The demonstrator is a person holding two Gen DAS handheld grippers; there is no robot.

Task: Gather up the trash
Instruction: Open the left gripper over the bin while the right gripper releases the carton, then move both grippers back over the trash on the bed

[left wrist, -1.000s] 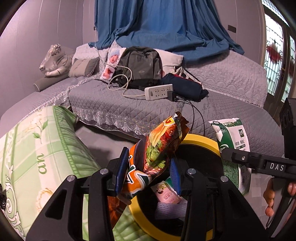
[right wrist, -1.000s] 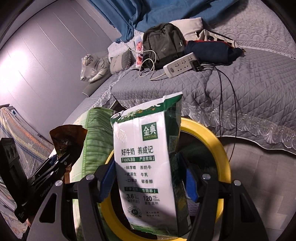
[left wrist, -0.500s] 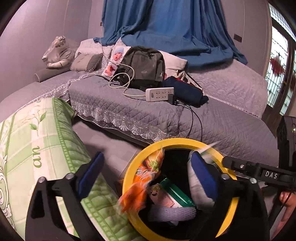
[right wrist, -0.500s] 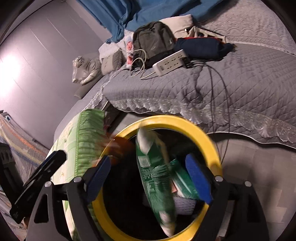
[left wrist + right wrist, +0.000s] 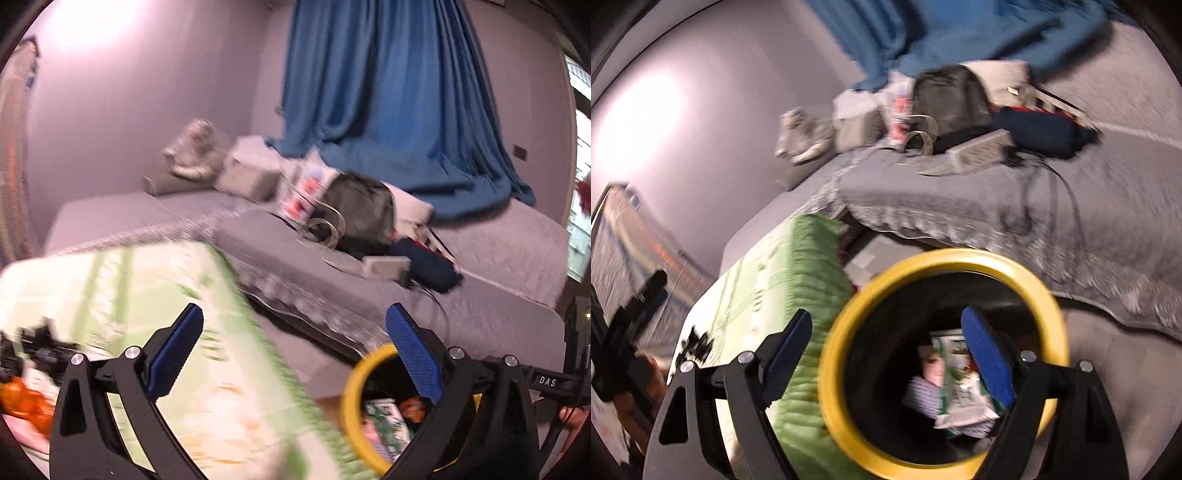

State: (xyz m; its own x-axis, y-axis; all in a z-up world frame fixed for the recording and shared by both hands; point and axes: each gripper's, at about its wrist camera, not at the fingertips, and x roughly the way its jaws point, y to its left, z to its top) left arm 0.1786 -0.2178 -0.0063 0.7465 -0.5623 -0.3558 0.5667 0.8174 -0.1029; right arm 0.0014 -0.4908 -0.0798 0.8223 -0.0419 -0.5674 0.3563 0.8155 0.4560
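Both of my grippers are spread wide, with nothing between their blue pads. The pictures are smeared with motion blur.

From my left gripper (image 5: pixel 293 354), the view looks across a green and white quilted cushion (image 5: pixel 177 332) that fills the frame from nine o'clock down to six o'clock. The yellow-rimmed trash bin (image 5: pixel 356 398) sits at about five o'clock, partly hidden behind my right-hand finger. Inside it I can make out a green and white milk carton (image 5: pixel 380 421) and an orange snack wrapper (image 5: pixel 412 406). At eight o'clock, on the cushion's far left edge, lies something orange (image 5: pixel 22 402), too blurred to name. At four o'clock the other handheld tool shows a label reading DAS.

From my right gripper (image 5: pixel 886 354), the bin (image 5: pixel 1015 269) lies right below, its yellow rim ringing the frame from the centre down to six o'clock. My right-hand finger reaches over its mouth; the left-hand finger hangs over the cushion (image 5: pixel 798 280), just beside the rim. The carton (image 5: pixel 956 391) rests in the bin on other pale rubbish.

Beyond, toward twelve o'clock, a grey quilted bed (image 5: pixel 1071 206) carries a dark backpack (image 5: pixel 949 99), a white power strip (image 5: pixel 979 151) with trailing cables, and a navy bundle (image 5: pixel 1034 129). A blue curtain (image 5: pixel 388 92) hangs behind.
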